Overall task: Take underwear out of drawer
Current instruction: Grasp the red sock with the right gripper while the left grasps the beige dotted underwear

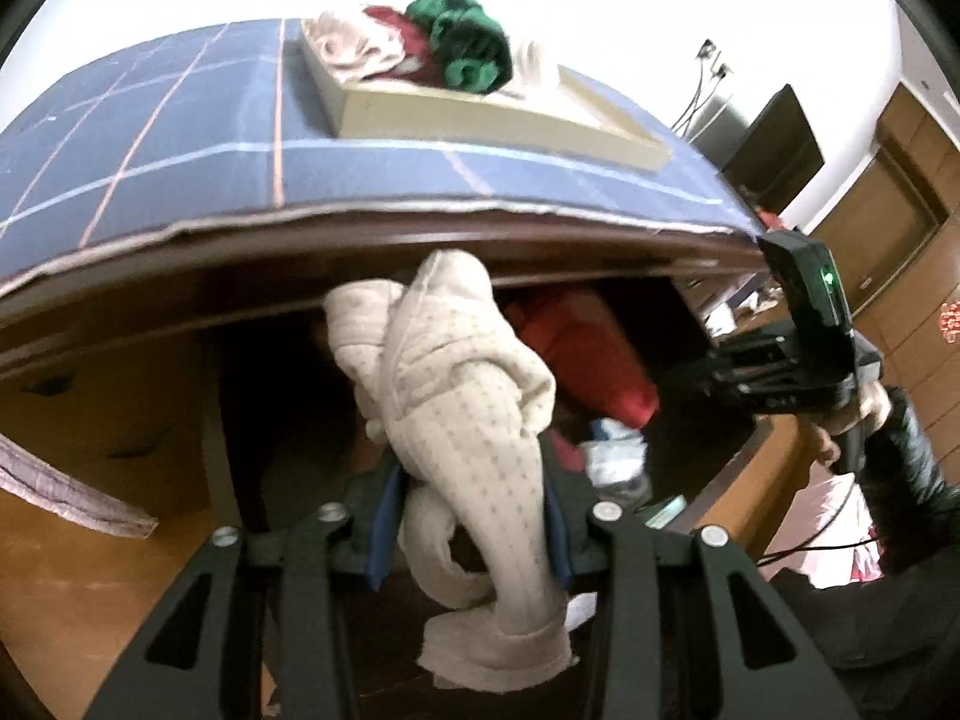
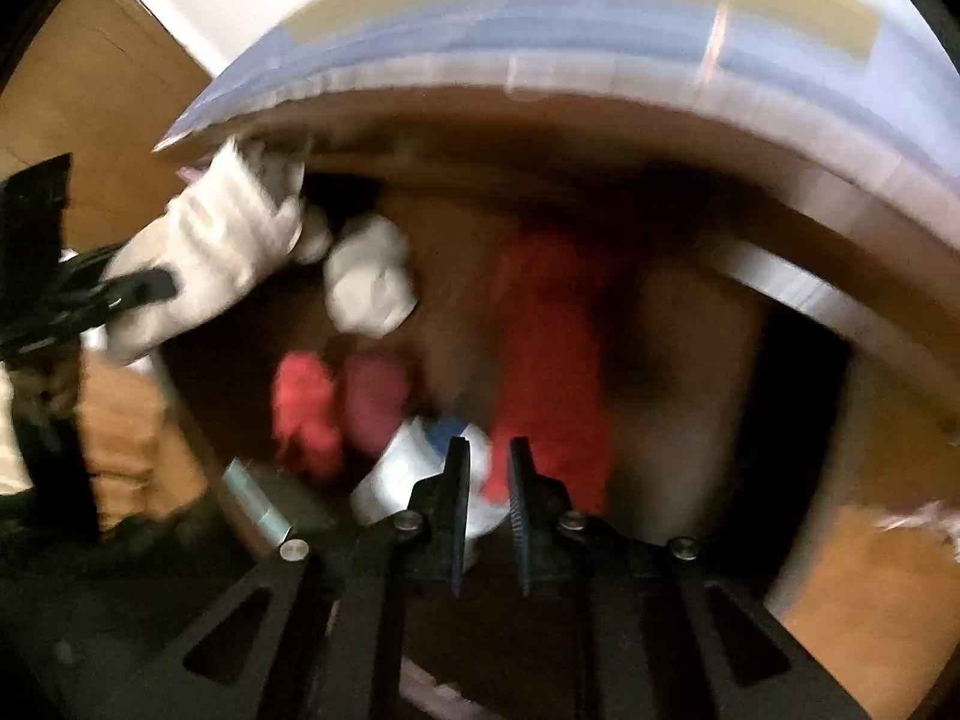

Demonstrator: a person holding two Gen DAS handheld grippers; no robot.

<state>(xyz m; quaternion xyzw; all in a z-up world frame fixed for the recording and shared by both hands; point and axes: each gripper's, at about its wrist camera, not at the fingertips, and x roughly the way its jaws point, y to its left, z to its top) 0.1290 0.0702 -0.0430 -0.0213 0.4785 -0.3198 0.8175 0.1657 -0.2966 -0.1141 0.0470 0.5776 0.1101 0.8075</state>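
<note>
From the left wrist view, the left gripper (image 1: 474,516) has its fingers (image 1: 384,516) clenched on a cream dotted underwear piece (image 1: 456,396), held in front of the open drawer (image 1: 738,456), below the counter (image 1: 180,138) edge. I'd keep that squeeze firm and carry the dangling tail clear of the edge toward the tray (image 1: 498,114) already holding cream, red and green pieces.

The right wrist view, badly blurred, alone shows inside the drawer: red garments (image 2: 546,360) and a white-and-blue piece (image 2: 408,468) remain. The right gripper (image 2: 489,468) looks clenched, empty, just above them.
</note>
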